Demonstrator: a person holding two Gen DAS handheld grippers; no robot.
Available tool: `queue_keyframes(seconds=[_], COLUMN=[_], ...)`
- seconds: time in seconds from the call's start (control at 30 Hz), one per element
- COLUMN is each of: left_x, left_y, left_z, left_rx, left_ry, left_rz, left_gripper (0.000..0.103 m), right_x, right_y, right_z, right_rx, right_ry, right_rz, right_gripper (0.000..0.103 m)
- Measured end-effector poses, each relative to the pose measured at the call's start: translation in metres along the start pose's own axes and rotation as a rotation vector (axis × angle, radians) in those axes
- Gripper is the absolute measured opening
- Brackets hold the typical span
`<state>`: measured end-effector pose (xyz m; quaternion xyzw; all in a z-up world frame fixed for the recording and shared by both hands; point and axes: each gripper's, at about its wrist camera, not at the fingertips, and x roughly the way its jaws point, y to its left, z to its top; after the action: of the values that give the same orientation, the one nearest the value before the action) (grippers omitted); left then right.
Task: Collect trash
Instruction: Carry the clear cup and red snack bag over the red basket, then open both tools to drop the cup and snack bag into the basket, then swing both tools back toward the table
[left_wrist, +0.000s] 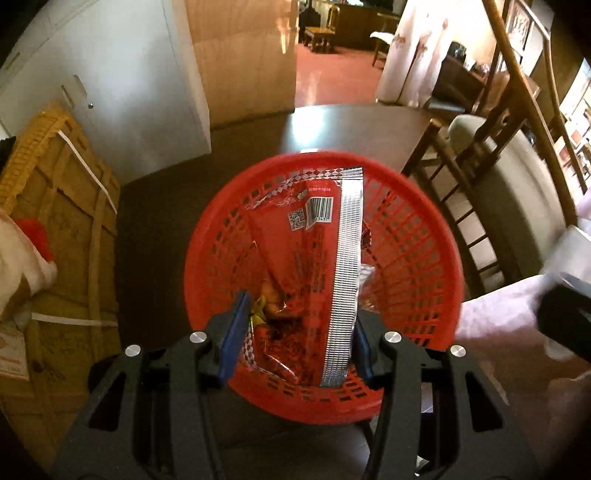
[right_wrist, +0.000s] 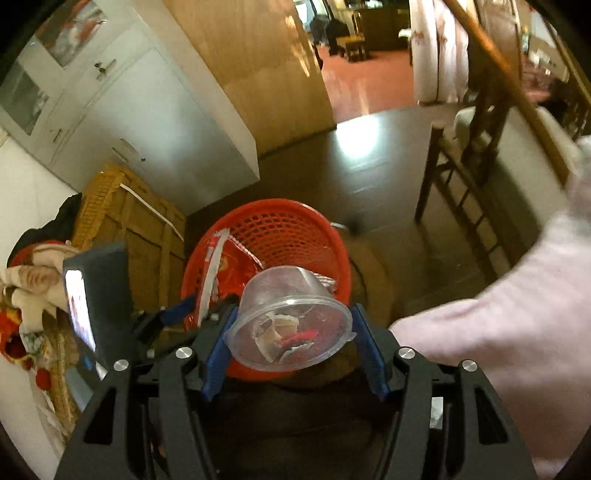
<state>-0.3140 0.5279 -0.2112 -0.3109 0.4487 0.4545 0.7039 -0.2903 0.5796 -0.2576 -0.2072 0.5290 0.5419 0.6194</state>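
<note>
A red snack wrapper (left_wrist: 314, 266) is clamped in the left gripper (left_wrist: 295, 332) and a clear plastic cup (right_wrist: 291, 321) in the right gripper (right_wrist: 295, 339), both held above the red mesh basket (left_wrist: 417, 258). Neither has been dropped in yet.

Wooden chair (left_wrist: 491, 155) right; white cabinet (left_wrist: 122, 103), wicker crate (left_wrist: 55, 206) left; dark floor (right_wrist: 362, 173).

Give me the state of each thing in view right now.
Left gripper: shut on the wrapper.
Wrapper: red and silver, held over the basket, lower end inside it.
Right gripper: shut on the cup.
Cup: clear plastic, tipped on its side, scraps inside, above the basket.
Basket: red, upright on the floor, some trash already in it.
</note>
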Motion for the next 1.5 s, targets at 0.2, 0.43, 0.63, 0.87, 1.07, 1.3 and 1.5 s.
queue_keyframes(seconds=[0.2, 0.43, 0.63, 0.87, 1.07, 1.3, 1.5], left_x=[0.017, 0.028, 0.012, -0.005, -0.033, -0.084, -0.129], left_y=[0.0, -0.003, 0.003, 0.006, -0.002, -0.027, -0.068], left_z=[-0.003, 0.0, 0.004, 0.003, -0.002, -0.008, -0.017], left_rx=[-0.009, -0.029, -0.08, -0.111, -0.095, -0.054, 0.014], left_ry=[0.022, 0.054, 0.014, 0.012, -0.022, -0.105, -0.17], left_rz=[0.009, 0.028, 0.034, 0.008, -0.005, -0.034, -0.068], left_gripper=[0.05, 0.067, 0.088, 0.091, 0.092, 0.094, 0.095], right_x=[0.035, 0.054, 0.036, -0.006, -0.065, -0.158, -0.228], right_y=[-0.005, -0.012, -0.017, -0.013, 0.0, -0.004, -0.037], right_z=[-0.002, 0.004, 0.001, -0.008, -0.019, -0.045, -0.08], right_rx=[0.062, 0.09, 0.091, 0.061, -0.007, -0.055, -0.02], right_ry=[0.069, 0.109, 0.078, 0.014, -0.1, -0.266, -0.38], right_rz=[0.05, 0.086, 0.083, 0.076, 0.079, 0.085, 0.067], right_gripper=[0.061, 0.067, 0.07, 0.075, 0.08, 0.084, 0.086])
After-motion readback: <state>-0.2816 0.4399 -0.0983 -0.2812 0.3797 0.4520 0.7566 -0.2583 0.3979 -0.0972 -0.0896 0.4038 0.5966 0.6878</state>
